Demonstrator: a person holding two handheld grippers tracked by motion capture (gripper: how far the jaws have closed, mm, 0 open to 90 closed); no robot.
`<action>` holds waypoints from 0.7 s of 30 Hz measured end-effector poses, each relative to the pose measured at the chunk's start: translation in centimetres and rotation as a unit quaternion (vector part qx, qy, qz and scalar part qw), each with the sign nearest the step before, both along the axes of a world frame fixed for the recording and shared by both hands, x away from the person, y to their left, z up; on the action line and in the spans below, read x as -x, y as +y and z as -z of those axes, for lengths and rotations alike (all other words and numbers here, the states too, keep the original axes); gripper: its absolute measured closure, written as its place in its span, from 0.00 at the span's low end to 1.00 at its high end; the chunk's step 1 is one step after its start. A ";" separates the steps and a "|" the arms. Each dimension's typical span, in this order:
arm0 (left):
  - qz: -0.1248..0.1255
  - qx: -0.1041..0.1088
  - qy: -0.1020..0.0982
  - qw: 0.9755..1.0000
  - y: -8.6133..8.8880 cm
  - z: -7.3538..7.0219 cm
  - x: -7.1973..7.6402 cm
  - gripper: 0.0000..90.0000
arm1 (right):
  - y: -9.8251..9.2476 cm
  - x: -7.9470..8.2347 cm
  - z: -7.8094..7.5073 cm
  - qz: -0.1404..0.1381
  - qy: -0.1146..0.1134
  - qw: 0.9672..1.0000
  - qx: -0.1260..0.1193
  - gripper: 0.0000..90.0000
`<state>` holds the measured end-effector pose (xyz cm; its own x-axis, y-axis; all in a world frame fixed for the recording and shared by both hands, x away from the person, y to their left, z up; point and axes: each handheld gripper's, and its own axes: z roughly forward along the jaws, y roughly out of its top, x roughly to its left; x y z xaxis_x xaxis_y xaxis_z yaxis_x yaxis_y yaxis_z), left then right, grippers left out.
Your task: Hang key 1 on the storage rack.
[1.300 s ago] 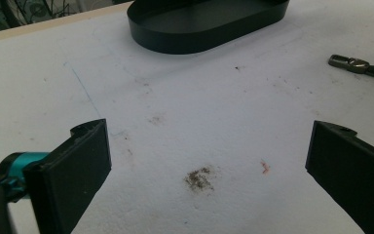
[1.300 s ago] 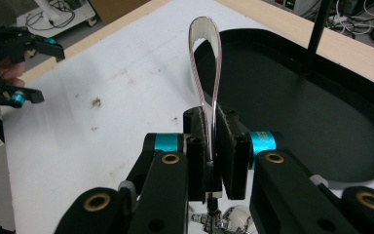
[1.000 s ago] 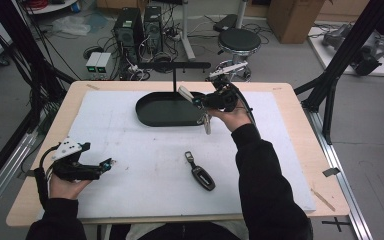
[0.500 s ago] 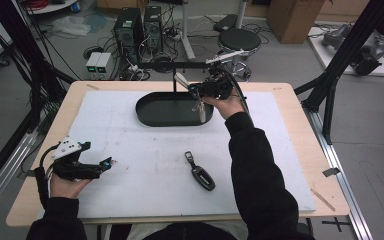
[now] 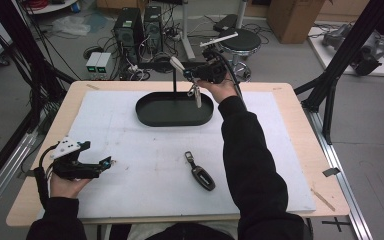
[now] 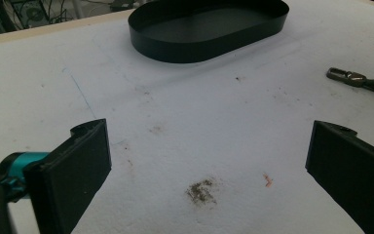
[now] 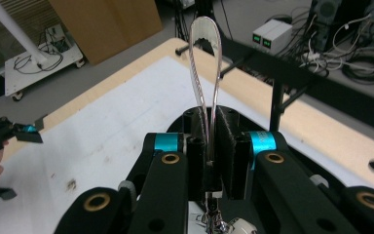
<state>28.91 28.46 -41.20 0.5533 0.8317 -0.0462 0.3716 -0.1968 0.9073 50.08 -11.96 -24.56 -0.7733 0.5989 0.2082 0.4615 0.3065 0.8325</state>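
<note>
On the near left of the surface (image 5: 130, 145), the left tool (image 5: 108, 162) is resting low in a hand, and the left gripper view is showing its jaws standing wide apart over bare white mat with nothing between them. That same view is catching the metal clip of the car key (image 6: 350, 78) at its right edge; the high view is showing the whole car key (image 5: 200, 172) lying near the middle, well apart from both tools. The black oval tray (image 5: 150, 112) is sitting at the far middle, looking empty. Above its far right end, the right tool (image 5: 189, 76) is clamping a looped strap (image 7: 205, 63), a small metal piece dangling below.
</note>
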 end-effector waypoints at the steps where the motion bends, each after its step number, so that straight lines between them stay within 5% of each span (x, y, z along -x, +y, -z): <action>1: 0.000 0.002 0.000 1.000 0.0 0.0 0.0 0.03 | 0.1 -0.2 -0.1 -0.002 0.001 1.000 -0.004 0.93; 21: 0.006 -0.001 0.004 1.000 0.0 0.1 -0.2 0.04 | 2.6 -5.1 -0.3 0.027 -0.009 0.999 0.026 0.92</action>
